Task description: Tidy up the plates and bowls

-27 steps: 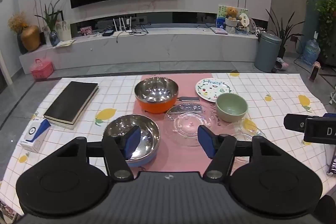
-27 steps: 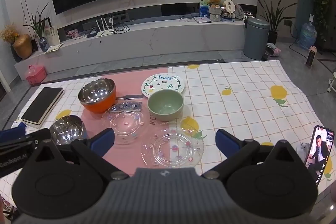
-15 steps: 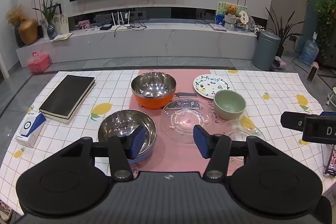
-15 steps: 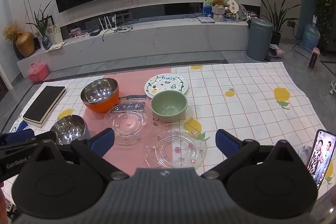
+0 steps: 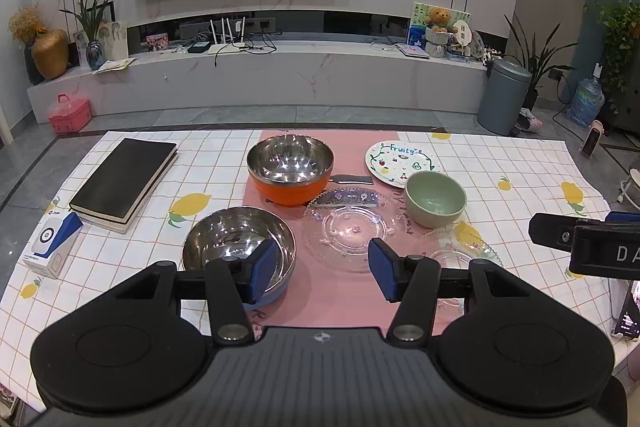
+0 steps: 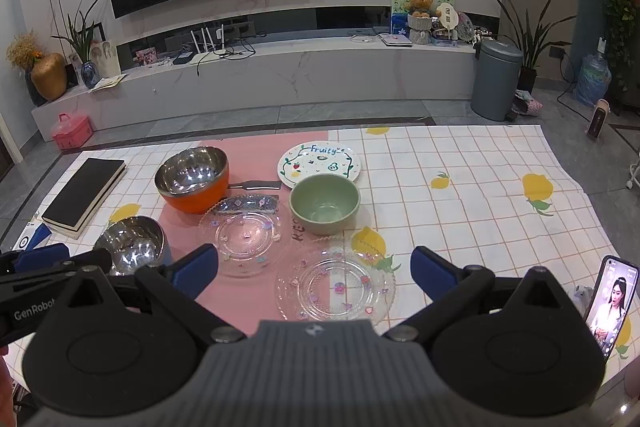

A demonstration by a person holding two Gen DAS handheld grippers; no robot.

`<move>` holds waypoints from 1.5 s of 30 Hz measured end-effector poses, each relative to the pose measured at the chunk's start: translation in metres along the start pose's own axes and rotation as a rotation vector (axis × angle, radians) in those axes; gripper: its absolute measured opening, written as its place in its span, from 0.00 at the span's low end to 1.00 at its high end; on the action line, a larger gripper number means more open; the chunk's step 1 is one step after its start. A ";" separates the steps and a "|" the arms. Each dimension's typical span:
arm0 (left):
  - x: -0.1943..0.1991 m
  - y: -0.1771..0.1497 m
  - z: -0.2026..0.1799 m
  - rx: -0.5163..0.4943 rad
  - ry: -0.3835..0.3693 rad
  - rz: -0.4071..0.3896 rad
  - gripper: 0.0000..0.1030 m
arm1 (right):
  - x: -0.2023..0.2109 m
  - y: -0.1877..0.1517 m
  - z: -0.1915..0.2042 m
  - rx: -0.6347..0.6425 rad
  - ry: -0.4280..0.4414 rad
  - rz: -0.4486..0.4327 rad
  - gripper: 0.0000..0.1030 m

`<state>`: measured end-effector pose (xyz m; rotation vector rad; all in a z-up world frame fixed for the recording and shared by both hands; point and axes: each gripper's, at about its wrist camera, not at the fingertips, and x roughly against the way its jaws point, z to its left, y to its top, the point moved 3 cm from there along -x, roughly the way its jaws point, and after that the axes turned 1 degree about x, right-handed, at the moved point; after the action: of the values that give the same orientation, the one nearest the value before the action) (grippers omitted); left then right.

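Observation:
On the checked tablecloth stand an orange steel bowl (image 5: 290,169) (image 6: 193,179), a steel bowl with a blue base (image 5: 236,245) (image 6: 132,243), a green bowl (image 5: 435,198) (image 6: 325,202), a white "Fruity" plate (image 5: 402,167) (image 6: 319,163) and two clear glass plates, one farther (image 5: 350,231) (image 6: 245,237) and one nearer (image 6: 336,285). My left gripper (image 5: 323,269) is open and empty, hovering over the pink mat beside the blue-based bowl. My right gripper (image 6: 314,269) is open wide and empty, above the nearer glass plate.
A black book (image 5: 122,179) and a small blue-white box (image 5: 52,243) lie at the table's left. A phone (image 6: 610,301) stands at the right front edge. A black-handled utensil (image 6: 256,185) lies behind the farther glass plate. A TV console and bin stand beyond the table.
Both grippers have risen and pulled back a little, so the table looks slightly farther. The left jaws have narrowed a bit. No object has moved.

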<state>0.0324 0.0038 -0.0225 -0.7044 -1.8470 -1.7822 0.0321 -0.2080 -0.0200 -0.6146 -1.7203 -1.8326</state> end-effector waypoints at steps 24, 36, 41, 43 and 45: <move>0.001 -0.001 -0.001 0.008 -0.006 0.003 0.61 | 0.001 -0.002 0.001 0.002 -0.001 0.000 0.97; -0.001 -0.005 -0.004 0.006 -0.006 0.012 0.61 | -0.003 -0.005 0.003 -0.002 0.001 0.026 0.97; -0.003 -0.010 -0.004 0.007 -0.009 0.032 0.61 | -0.006 -0.007 0.004 0.001 0.000 0.041 0.97; -0.004 -0.011 -0.004 0.007 -0.012 0.042 0.61 | -0.007 -0.008 0.004 0.000 0.000 0.048 0.97; -0.003 -0.011 -0.001 0.008 -0.014 0.051 0.61 | -0.008 -0.009 0.004 0.000 0.001 0.054 0.97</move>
<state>0.0278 0.0022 -0.0327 -0.7559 -1.8284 -1.7407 0.0319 -0.2027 -0.0317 -0.6538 -1.6872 -1.7953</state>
